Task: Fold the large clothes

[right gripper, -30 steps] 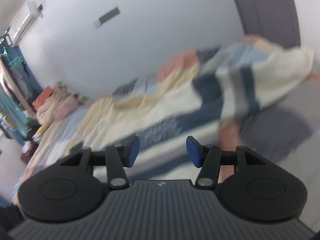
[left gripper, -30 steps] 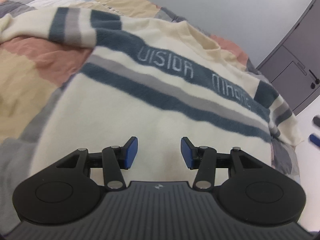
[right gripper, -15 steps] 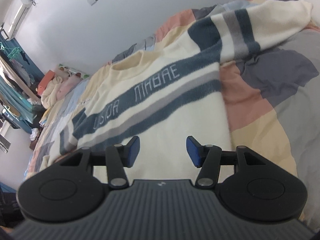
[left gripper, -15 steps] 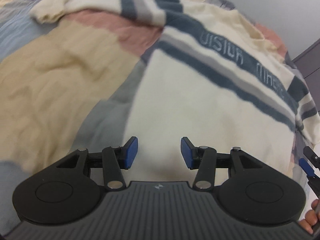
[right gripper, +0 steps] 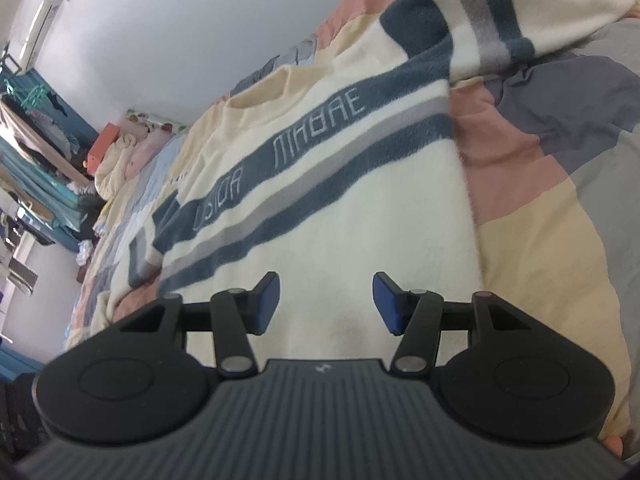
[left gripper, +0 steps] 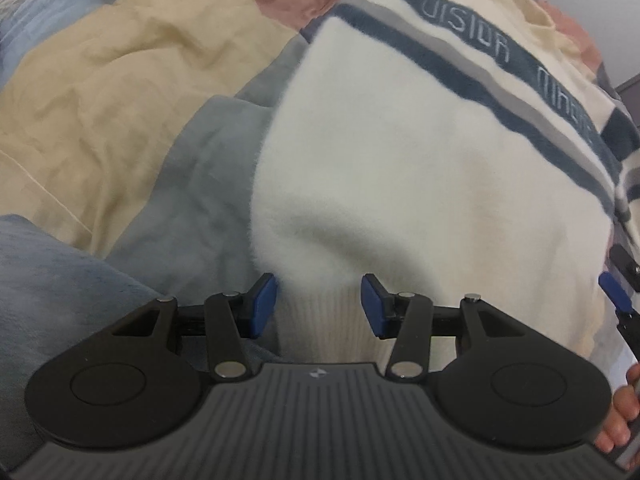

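Observation:
A cream sweater (left gripper: 400, 160) with blue and grey chest stripes and pale lettering lies face up on a patchwork bedspread (left gripper: 120, 80). My left gripper (left gripper: 317, 292) points steeply down over the sweater's lower left corner. It is open, and the ribbed hem (left gripper: 320, 328) shows between its blue pads without being pinched. In the right wrist view the sweater (right gripper: 360, 208) fills the middle. My right gripper (right gripper: 326, 292) hovers open over its lower body near the right side edge, holding nothing. That gripper's blue fingertip (left gripper: 614, 294) also shows at the left wrist view's right edge.
The bedspread (right gripper: 540, 200) has tan, pink, grey and blue patches and is rumpled. One striped sleeve (right gripper: 500, 20) stretches to the far right. Bedding and clutter (right gripper: 120, 152) pile at the far left under an air conditioner (right gripper: 44, 12). A person's fingers (left gripper: 620, 412) hold the right gripper.
The left gripper slid left and tipped down, from the sweater's middle to its lower left hem corner. The right gripper sank toward the sweater. Both kept the same opening.

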Demonstrator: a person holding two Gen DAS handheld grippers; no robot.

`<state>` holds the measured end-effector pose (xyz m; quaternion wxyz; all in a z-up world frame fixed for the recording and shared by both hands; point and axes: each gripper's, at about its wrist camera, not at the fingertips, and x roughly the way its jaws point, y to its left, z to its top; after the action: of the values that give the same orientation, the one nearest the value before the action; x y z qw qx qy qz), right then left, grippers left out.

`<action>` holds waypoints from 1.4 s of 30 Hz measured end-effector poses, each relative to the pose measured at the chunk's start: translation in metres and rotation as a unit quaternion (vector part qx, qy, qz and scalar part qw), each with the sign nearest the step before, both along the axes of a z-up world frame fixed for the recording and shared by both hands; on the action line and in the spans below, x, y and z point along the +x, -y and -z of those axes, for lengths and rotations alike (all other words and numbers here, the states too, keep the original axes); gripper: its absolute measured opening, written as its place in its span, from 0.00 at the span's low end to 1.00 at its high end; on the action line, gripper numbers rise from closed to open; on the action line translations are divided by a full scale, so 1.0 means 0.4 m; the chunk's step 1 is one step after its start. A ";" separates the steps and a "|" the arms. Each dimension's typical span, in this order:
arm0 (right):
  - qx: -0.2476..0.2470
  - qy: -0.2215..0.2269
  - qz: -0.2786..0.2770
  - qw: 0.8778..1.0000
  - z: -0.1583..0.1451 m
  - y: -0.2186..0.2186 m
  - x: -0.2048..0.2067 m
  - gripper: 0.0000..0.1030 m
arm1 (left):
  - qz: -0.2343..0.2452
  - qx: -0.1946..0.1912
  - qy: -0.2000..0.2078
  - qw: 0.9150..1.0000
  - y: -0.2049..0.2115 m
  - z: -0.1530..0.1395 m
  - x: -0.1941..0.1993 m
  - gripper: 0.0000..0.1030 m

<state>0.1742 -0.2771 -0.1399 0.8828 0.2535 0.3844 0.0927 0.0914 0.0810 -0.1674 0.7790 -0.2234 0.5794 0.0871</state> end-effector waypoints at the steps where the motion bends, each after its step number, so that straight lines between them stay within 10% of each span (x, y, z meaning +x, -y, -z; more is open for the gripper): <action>1: -0.006 0.000 -0.001 1.000 0.000 -0.002 0.000 0.54 | 0.001 0.004 0.001 1.000 0.003 0.005 0.004 0.49; 10: -0.029 -0.013 -0.006 0.999 0.009 -0.018 0.000 0.54 | 0.012 -0.018 0.043 0.999 -0.014 0.000 -0.019 0.09; 15: -0.053 -0.019 -0.013 0.998 0.006 -0.040 -0.001 0.54 | 0.005 -0.039 0.075 0.996 -0.060 -0.056 -0.065 0.07; 29: -0.066 -0.029 -0.059 0.996 0.011 -0.092 -0.002 0.54 | 0.038 -0.007 0.129 0.991 -0.049 -0.118 -0.144 0.08; 36: -0.066 -0.006 -0.059 0.996 -0.006 -0.096 -0.005 0.54 | 0.080 0.034 0.199 0.976 0.002 -0.197 -0.166 0.37; 42: -0.081 0.020 -0.064 0.994 -0.023 -0.108 -0.013 0.54 | 0.071 0.059 0.253 0.963 0.031 -0.245 -0.093 0.38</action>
<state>0.1689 -0.2339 -0.1307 0.9001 0.1539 0.3885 0.1230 0.0540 0.0686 -0.0693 0.9160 -0.1504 0.3719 0.0067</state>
